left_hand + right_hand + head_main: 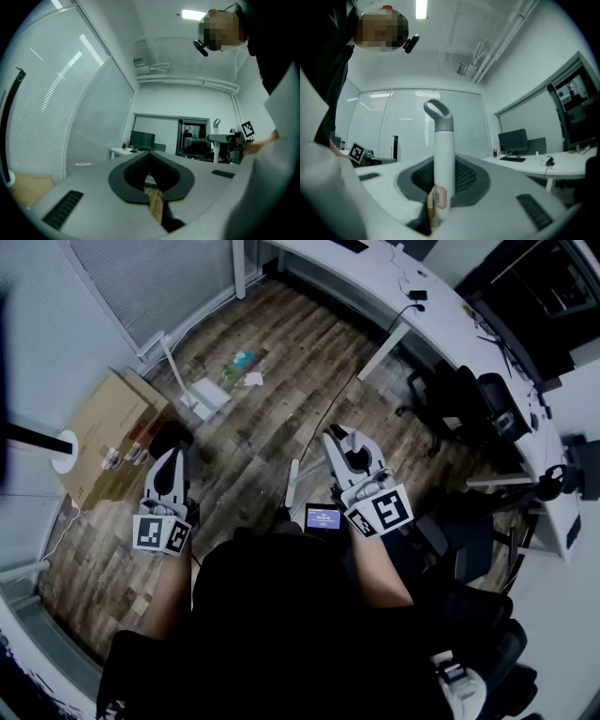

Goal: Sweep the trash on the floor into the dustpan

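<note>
In the head view the trash (245,368), a few green, blue and white scraps, lies on the wood floor far ahead. A white dustpan (209,394) with an upright handle stands just left of it. My right gripper (338,441) is shut on a white broom handle (443,145) with a grey loop at its top, held upright between the pads. A white shaft (292,482) shows left of that gripper in the head view. My left gripper (171,457) is shut with nothing in it; in its own view the left gripper (151,160) shows only floor behind the pads.
A cardboard box (105,434) lies on the floor at the left, close to my left gripper. A long white desk (441,306) curves along the back right, with black office chairs (469,399) beside it. A cable runs across the floor.
</note>
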Motion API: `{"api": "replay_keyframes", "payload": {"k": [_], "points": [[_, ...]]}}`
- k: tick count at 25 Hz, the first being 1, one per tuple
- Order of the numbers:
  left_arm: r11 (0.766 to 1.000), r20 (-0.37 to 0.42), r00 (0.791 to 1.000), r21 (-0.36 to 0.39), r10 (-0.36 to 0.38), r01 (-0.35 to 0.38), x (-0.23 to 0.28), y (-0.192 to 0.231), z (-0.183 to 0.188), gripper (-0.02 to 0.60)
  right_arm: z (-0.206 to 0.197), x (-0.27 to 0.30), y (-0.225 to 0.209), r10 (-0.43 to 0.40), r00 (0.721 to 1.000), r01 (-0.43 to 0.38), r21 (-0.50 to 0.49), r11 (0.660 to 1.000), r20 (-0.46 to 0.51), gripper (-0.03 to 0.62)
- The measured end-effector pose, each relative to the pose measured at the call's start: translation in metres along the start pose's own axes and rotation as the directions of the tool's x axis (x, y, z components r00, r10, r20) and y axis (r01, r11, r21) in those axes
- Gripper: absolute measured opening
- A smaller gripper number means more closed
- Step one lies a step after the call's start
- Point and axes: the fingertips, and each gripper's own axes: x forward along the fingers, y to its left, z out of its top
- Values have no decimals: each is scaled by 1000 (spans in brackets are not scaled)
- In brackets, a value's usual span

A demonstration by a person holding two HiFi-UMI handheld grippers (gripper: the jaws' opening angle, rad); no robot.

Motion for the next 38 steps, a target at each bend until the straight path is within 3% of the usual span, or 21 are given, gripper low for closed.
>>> {"api": "replay_keyframes", "payload": {"k": [4, 10, 16, 20, 38], "points": [[998, -7, 999, 60, -33, 34, -29, 11, 15, -6, 2, -4, 30, -31, 1000, 31, 2, 1000, 1, 58], [994, -29, 994, 35, -104, 105, -53, 16, 9, -6, -6, -23, 55, -92, 996, 92, 28, 995, 5, 60], [994, -37, 994, 22, -104, 105, -70, -3, 6, -6, -7, -55, 64, -82, 996, 80, 66, 995, 33, 58], [992, -54, 993, 61, -109, 112, -78, -24, 7, -6, -11, -68, 67, -77, 997, 74, 81, 994, 31, 58], [986, -123, 983, 84, -136, 146, -90, -79, -5, -6, -5, -109, 62, -36, 997, 33, 55, 998, 66, 60]]}}
